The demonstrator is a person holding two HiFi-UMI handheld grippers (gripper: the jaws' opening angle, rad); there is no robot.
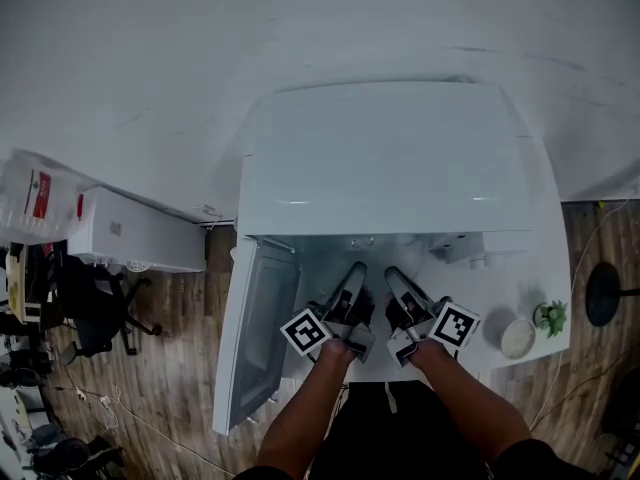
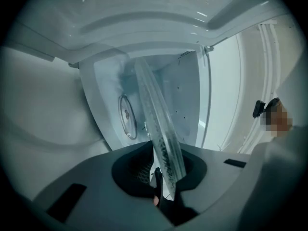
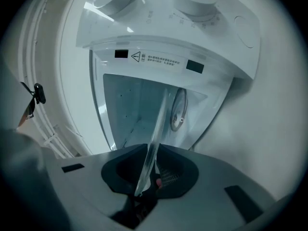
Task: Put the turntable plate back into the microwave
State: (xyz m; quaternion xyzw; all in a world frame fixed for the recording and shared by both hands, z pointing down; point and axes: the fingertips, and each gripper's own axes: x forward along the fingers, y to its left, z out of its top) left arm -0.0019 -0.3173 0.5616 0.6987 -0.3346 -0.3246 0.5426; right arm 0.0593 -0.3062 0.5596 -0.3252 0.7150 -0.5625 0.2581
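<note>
The white microwave (image 1: 385, 158) stands on a white table (image 1: 545, 218), its door (image 1: 260, 328) swung open to the left. Side by side at the mouth of the cavity are my left gripper (image 1: 353, 280) and right gripper (image 1: 395, 283). In the left gripper view the clear glass turntable plate (image 2: 156, 114) runs edge-on from my left gripper (image 2: 161, 177), which is shut on its rim, into the cavity. My right gripper (image 3: 144, 184) is shut on the rim of the same plate (image 3: 156, 129). A round fitting (image 2: 127, 117) shows on one inner face of the cavity.
The control knobs (image 3: 192, 1) sit beside the opening. A small white bowl (image 1: 517, 337) and a little plant (image 1: 551, 316) stand at the table's right front corner. On the wooden floor at left are a white box (image 1: 140, 233) and an office chair (image 1: 95, 313).
</note>
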